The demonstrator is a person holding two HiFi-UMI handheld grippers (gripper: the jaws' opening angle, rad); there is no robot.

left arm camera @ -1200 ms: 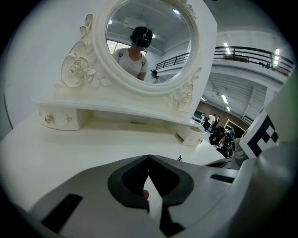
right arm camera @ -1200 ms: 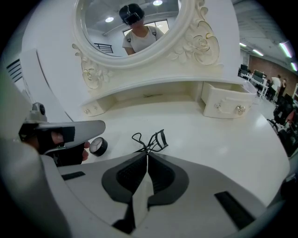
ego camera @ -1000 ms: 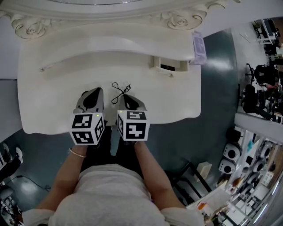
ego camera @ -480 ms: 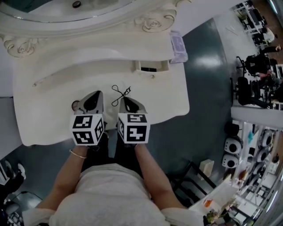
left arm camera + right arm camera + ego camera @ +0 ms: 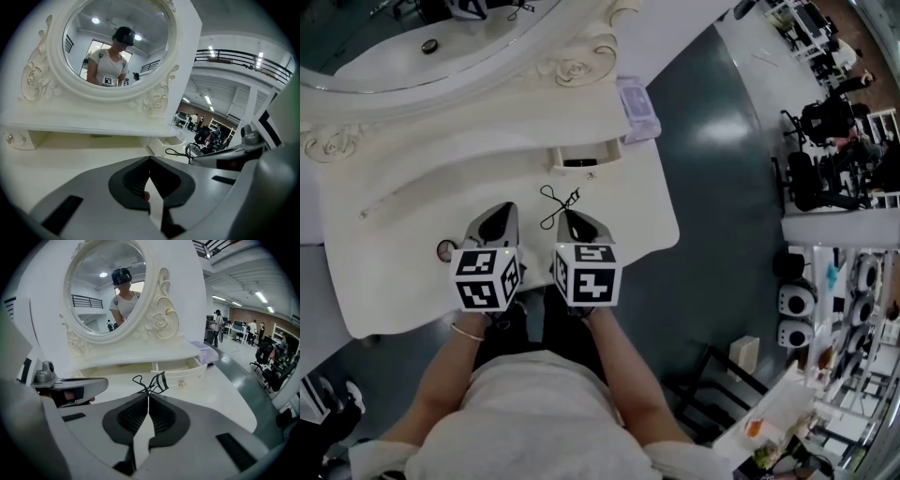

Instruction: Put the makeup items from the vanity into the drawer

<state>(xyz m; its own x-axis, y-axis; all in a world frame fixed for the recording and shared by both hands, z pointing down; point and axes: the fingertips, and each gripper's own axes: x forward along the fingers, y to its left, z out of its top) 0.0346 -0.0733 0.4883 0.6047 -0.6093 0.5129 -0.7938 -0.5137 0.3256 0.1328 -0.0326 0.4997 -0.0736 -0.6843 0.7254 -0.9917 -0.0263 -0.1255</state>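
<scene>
Facing the curler (image 5: 152, 383), left gripper (image 5: 150, 158) and right gripper (image 5: 148, 396) are closed; only the head view shows a bracelet (image 5: 467, 330).

Left claw (image 5: 507, 208) seemingly shut, right claw (image 5: 563, 215) shut, side by side, both tilted downward

no legible text, labels or numbers, background perhaps too blurred

The right gripper (image 5: 147, 396) fills the lower frame, jaws pinched together on the near end of a black curler (image 5: 154, 384) at centre. Behind it, right of centre, a drawer (image 5: 192, 373) stands open. The left gripper (image 5: 70, 389) juts in at left. A mirror (image 5: 105, 287) with a person's reflection fills the upper left.
</scene>
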